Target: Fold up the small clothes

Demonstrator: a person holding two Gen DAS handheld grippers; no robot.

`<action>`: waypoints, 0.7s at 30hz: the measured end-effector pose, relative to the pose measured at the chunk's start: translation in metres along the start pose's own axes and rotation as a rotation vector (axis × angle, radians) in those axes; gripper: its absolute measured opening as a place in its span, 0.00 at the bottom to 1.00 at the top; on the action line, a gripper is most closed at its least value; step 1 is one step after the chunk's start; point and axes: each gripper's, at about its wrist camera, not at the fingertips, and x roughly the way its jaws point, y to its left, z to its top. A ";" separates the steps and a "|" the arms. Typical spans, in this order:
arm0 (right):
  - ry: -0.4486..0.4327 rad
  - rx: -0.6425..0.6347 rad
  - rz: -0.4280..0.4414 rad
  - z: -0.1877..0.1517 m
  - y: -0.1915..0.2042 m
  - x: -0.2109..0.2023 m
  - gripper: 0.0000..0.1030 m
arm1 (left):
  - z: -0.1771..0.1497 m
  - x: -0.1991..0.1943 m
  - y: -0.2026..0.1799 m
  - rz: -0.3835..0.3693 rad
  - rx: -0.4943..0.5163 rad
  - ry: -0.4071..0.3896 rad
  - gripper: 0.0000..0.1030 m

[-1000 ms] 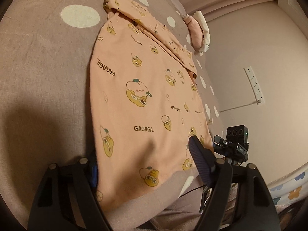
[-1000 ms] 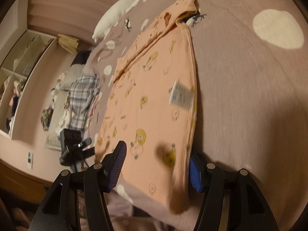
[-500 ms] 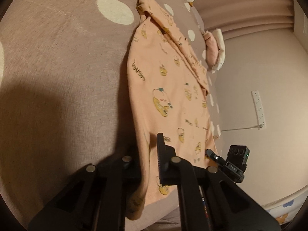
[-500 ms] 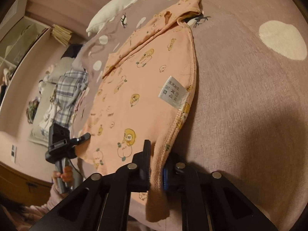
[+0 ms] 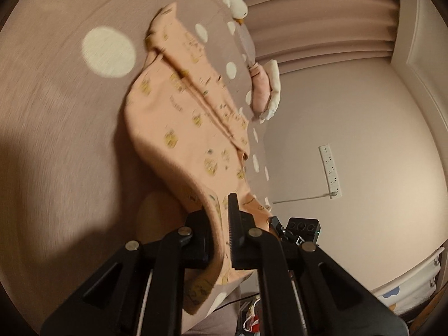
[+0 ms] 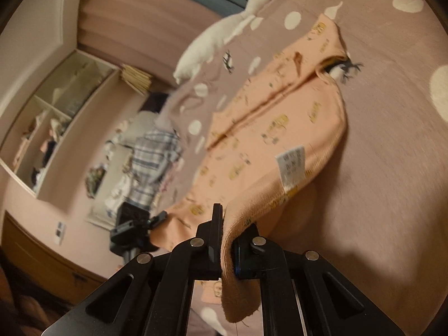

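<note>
Bare bedspread (image 5: 56, 140) lay open across the left of the left wrist frame and the right of the right wrist frame; the plush goose (image 6: 224, 28) blocked the upper centre there; a folded pink cloth (image 5: 264, 89) crowded the bed's edge right of centre.

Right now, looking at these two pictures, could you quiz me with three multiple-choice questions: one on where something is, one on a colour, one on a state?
1. Where does the white goose toy lie?
A. On the bedspread, beyond the garment's far end
B. On the shelf
C. Between the tongs

2. What colour is the garment?
A. Blue
B. Peach with yellow cartoon prints
C. Plain white

3. How are the left tongs and right tongs?
A. Both open, empty
B. One shut, one open
C. Both shut on the garment's near hem

Answers: 1 A, the goose rests on the dotted bedspread past the garment; 2 B, peach cloth with yellow prints; 3 C, cloth is pinched in each pair and the hem hangs lifted.
</note>
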 end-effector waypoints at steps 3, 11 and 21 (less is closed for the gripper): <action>-0.019 -0.013 0.023 0.008 0.005 0.001 0.09 | 0.010 0.002 -0.010 -0.011 0.022 -0.007 0.06; -0.104 -0.041 0.065 0.047 0.013 0.000 0.09 | 0.058 0.015 -0.036 -0.047 0.071 -0.039 0.06; -0.162 -0.041 0.049 0.108 0.010 0.012 0.09 | 0.142 0.054 -0.037 -0.056 0.011 -0.084 0.06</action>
